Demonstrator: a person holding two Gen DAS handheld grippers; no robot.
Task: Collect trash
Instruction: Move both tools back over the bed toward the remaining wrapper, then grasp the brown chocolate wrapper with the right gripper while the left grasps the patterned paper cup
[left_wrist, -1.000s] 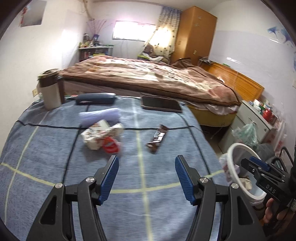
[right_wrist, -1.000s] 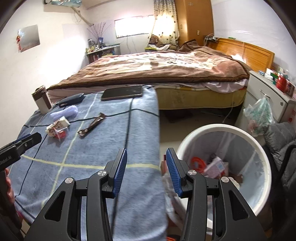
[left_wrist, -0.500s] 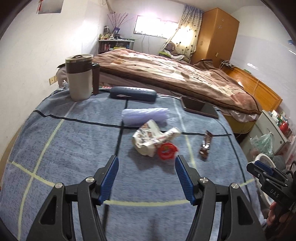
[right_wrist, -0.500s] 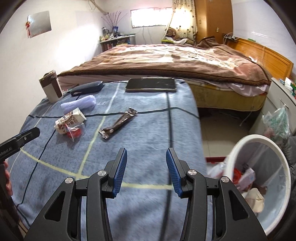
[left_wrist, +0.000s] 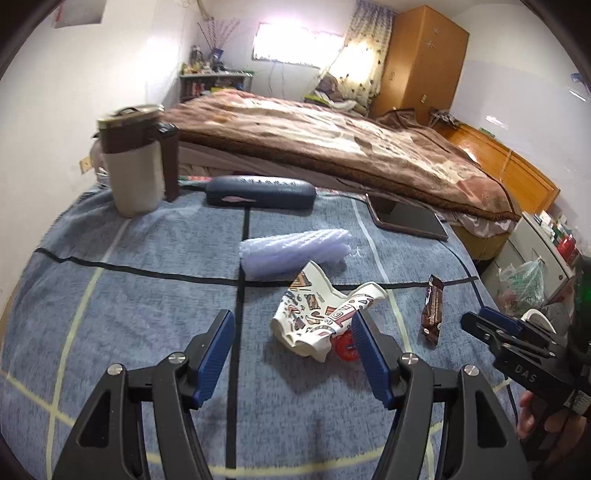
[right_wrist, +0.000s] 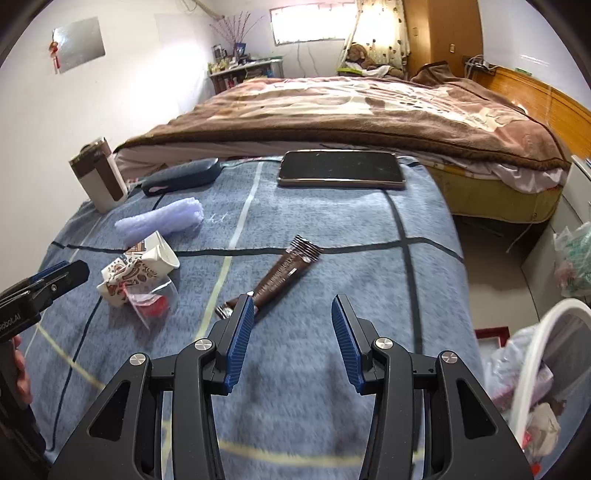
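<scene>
Crushed patterned paper cup (left_wrist: 317, 317) lies beside brown snack wrapper (left_wrist: 431, 312); both flattened.

A crushed paper cup (left_wrist: 321, 317) lies on its side on the blue checked blanket (left_wrist: 147, 280), white with brown and red patterns, its rim flattened and bent; tucked against it, a clear plastic bag (right_wrist: 153, 301) holds something red, partly under the cup; a brown wrapper (right_wrist: 280, 277), long and narrow with crimped ends, lies flat and diagonal, apart from the cup; at the blanket's edge stands a white bin (right_wrist: 532, 373), lined with clear plastic, scraps of rubbish inside.
</scene>
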